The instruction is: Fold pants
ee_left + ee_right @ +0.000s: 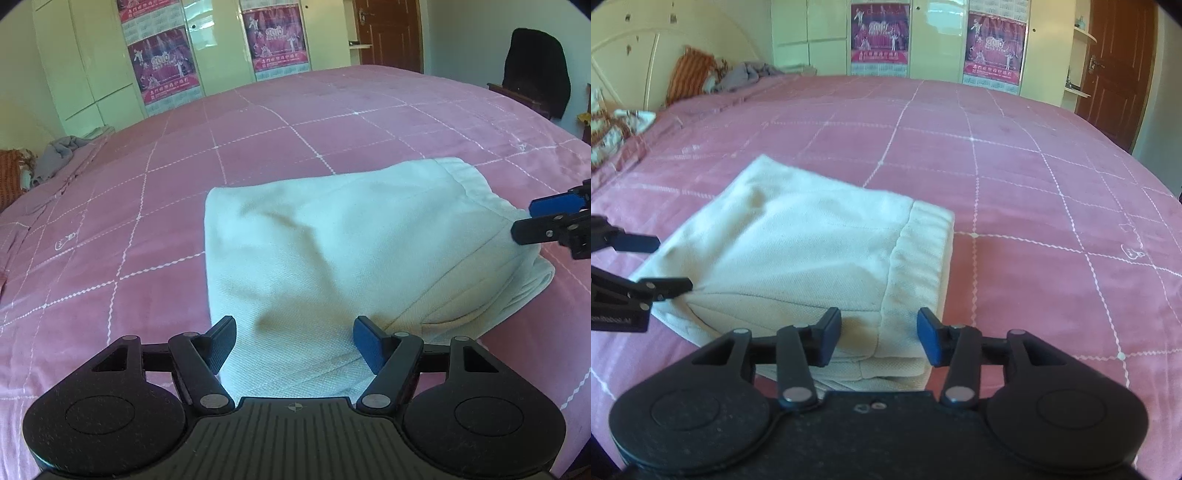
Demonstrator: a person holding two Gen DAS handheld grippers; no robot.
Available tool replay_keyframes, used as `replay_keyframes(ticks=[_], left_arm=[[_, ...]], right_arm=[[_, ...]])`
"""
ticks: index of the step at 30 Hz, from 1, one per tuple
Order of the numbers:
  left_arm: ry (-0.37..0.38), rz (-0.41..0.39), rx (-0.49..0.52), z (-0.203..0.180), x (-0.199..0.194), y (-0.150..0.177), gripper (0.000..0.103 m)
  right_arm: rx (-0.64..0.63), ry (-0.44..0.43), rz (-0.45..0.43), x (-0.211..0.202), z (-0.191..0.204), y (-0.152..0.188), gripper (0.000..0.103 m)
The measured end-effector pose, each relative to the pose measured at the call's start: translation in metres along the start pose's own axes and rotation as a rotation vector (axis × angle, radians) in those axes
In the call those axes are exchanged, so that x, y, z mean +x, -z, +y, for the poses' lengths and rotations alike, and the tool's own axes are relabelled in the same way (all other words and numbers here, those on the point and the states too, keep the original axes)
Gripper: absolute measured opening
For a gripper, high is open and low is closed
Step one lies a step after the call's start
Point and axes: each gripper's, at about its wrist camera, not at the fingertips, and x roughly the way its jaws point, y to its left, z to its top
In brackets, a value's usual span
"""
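The white pants (351, 240) lie folded into a thick rectangular bundle on the pink checked bedspread (147, 221). My left gripper (293, 341) is open, its fingers straddling the near edge of the bundle with nothing held. My right gripper (879, 334) is open over the hem end of the pants (812, 243), also empty. The right gripper shows at the right edge of the left wrist view (524, 219), open beside the pants' right side. The left gripper shows at the left of the right wrist view (674, 264).
The bedspread (1034, 184) stretches far behind and to both sides. Pillows and a grey garment (746, 75) lie at the headboard end. Wardrobes with posters (275, 37), a brown door (1115, 66) and a dark chair (535, 70) stand beyond the bed.
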Motion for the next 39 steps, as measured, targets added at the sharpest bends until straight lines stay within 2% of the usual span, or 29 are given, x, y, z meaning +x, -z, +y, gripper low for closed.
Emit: replay_keyframes(ticks=[1, 2, 5, 7, 11, 14, 16, 20, 24, 28, 36, 37, 39], left_arm=[[-0.010, -0.016, -0.004, 0.004, -0.004, 0.001, 0.083], [-0.020, -0.034, -0.004, 0.008, -0.008, 0.003, 0.087], [-0.018, -0.040, -0.038, 0.026, -0.011, 0.011, 0.087], [0.017, -0.033, -0.095, 0.042, -0.007, 0.017, 0.087], [0.146, 0.001, -0.312, 0.080, 0.011, 0.030, 0.087], [0.221, 0.021, -0.414, 0.096, 0.025, 0.036, 0.087], [0.298, 0.039, -0.512, 0.107, 0.039, 0.040, 0.087], [0.421, 0.062, -0.650, 0.122, 0.064, 0.047, 0.085], [0.523, 0.074, -0.699, 0.132, 0.086, 0.045, 0.075], [0.621, 0.087, -0.700, 0.135, 0.111, 0.037, 0.074], [0.812, 0.100, -0.675, 0.130, 0.159, 0.018, 0.074], [0.830, 0.100, -0.676, 0.129, 0.164, 0.016, 0.071], [0.840, 0.111, -0.677, 0.123, 0.177, 0.012, 0.051]], right_arm=[[0.037, -0.007, -0.024, -0.007, -0.007, 0.000, 0.047], [0.086, -0.017, -0.048, -0.015, -0.017, 0.000, 0.047], [0.242, -0.051, -0.089, -0.031, -0.049, 0.004, 0.047], [0.340, -0.093, -0.081, -0.032, -0.069, 0.009, 0.049], [0.482, -0.198, -0.027, -0.020, -0.094, 0.022, 0.053], [0.541, -0.253, -0.005, -0.011, -0.101, 0.029, 0.062], [0.567, -0.280, 0.009, -0.003, -0.104, 0.032, 0.067], [0.674, -0.376, 0.046, 0.017, -0.116, 0.035, 0.068], [0.748, -0.415, 0.069, 0.035, -0.131, 0.038, 0.070], [0.795, -0.490, 0.095, 0.054, -0.141, 0.038, 0.070], [0.722, -0.606, 0.140, 0.088, -0.133, 0.020, 0.069], [0.709, -0.616, 0.141, 0.092, -0.131, 0.017, 0.069], [0.691, -0.631, 0.136, 0.102, -0.126, 0.008, 0.070]])
